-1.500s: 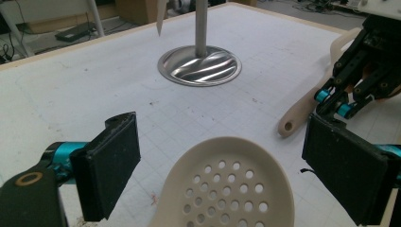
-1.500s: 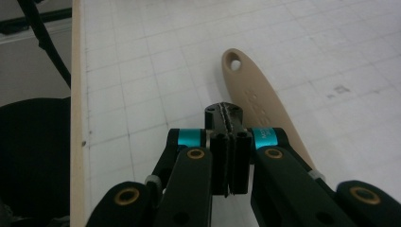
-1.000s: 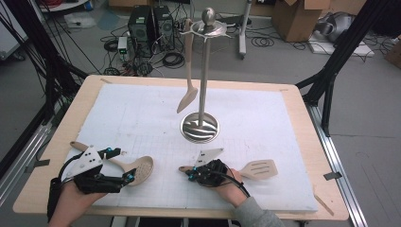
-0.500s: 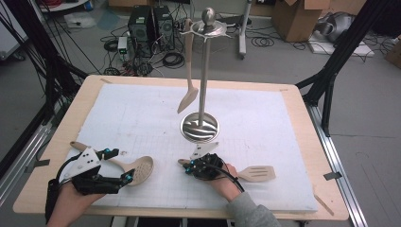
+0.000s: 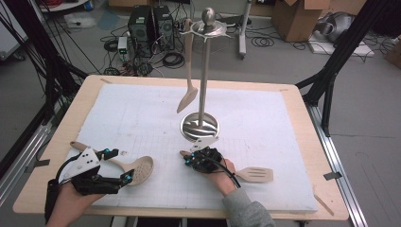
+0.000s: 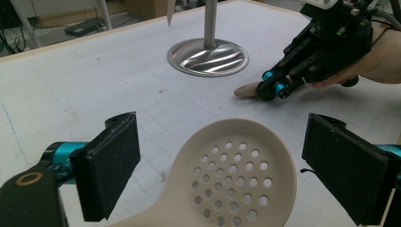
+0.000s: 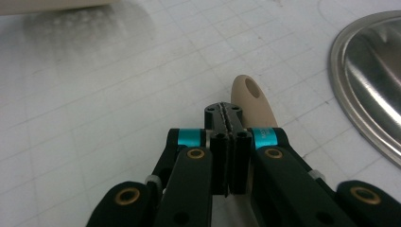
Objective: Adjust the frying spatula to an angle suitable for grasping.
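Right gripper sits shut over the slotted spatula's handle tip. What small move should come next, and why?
Probably open the right gripper and lower it astride the slotted spatula's handle. Its jaws look pressed together above the handle, which lies flat on the mat beside the stand's base, so nothing is gripped for lifting.

Polished metal, matt wood-like utensils, black claw pads

The utensil stand (image 5: pixel 200 126) has a glossy, mirror-bright metal base with rippled reflections. The skimmer spoon (image 6: pixel 227 184) and the slotted turner (image 5: pixel 253 174) near the stand look like smooth, matt pale wood or plastic; which one cannot be told. The desk (image 5: pixel 302 198) is light wood under a matt white gridded sheet (image 5: pixel 118 118). The left claw (image 6: pixel 236 170) pads are rough black foam.
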Motion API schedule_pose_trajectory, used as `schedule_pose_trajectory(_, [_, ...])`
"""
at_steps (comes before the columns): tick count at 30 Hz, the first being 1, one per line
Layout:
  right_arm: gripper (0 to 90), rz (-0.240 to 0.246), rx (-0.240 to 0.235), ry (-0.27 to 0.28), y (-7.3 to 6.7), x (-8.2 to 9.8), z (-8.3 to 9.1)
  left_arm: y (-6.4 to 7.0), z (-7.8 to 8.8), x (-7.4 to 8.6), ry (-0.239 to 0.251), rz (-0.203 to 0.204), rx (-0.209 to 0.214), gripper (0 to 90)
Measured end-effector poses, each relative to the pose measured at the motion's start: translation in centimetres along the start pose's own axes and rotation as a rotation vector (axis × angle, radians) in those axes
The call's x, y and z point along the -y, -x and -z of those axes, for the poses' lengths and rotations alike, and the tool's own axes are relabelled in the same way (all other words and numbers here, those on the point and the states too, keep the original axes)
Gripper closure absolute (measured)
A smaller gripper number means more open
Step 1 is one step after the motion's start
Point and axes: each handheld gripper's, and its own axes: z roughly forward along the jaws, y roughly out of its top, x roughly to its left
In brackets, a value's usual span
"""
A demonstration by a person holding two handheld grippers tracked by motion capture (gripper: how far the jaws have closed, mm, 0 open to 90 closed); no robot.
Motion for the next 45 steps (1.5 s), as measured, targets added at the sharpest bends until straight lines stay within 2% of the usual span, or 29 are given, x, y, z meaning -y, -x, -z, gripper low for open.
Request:
schedule_pose_trajectory(14, [90.0,-0.035,0.064,0.020,1.2,-0.1,-0.3,0.0,0.1,0.0,0.007,0.006,-0.002,12.4])
schedule_pose_trajectory(17, [89.9,-0.052,0.058,0.020,1.2,-0.1,-0.2,0.0,0.1,0.0,0.006,0.003,0.000,12.4])
schedule_pose_trajectory(20, [89.9,-0.072,0.041,0.066,1.4,-0.1,0.9,0.0,0.0,0.0,0.003,0.003,0.004,12.4])
schedule_pose_trajectory(24, [89.9,-0.064,0.066,0.044,1.7,-0.2,2.0,0.0,-0.2,0.1,-0.006,0.003,0.003,12.4])
schedule_pose_trajectory(25, [89.9,-0.074,0.069,0.041,1.8,-0.2,2.2,0.1,-0.3,0.1,-0.006,0.001,0.004,12.4])
schedule_pose_trajectory(27, [89.9,-0.083,0.083,0.028,2.1,-0.1,2.2,0.2,-0.3,0.1,-0.007,-0.001,0.008,12.4])
schedule_pose_trajectory(29, [89.8,-0.102,0.077,0.028,2.3,0.0,2.1,0.2,-0.2,0.1,-0.005,-0.001,0.010,12.4])
schedule_pose_trajectory(32, [89.8,-0.086,0.090,0.020,2.1,-0.1,2.0,0.1,-0.2,0.1,-0.004,-0.001,0.008,12.4])
schedule_pose_trajectory(35, [89.8,-0.082,0.073,0.005,1.8,-0.1,1.9,0.0,-0.3,0.2,-0.009,0.002,0.007,12.4])
schedule_pose_trajectory(38, [89.8,-0.070,0.082,0.003,1.7,-0.1,1.8,0.0,-0.4,0.2,-0.010,0.002,0.010,12.4])
schedule_pose_trajectory(45, [89.8,-0.069,0.066,-0.008,1.5,-0.1,1.7,0.1,-0.6,0.2,-0.011,0.002,0.015,12.4])
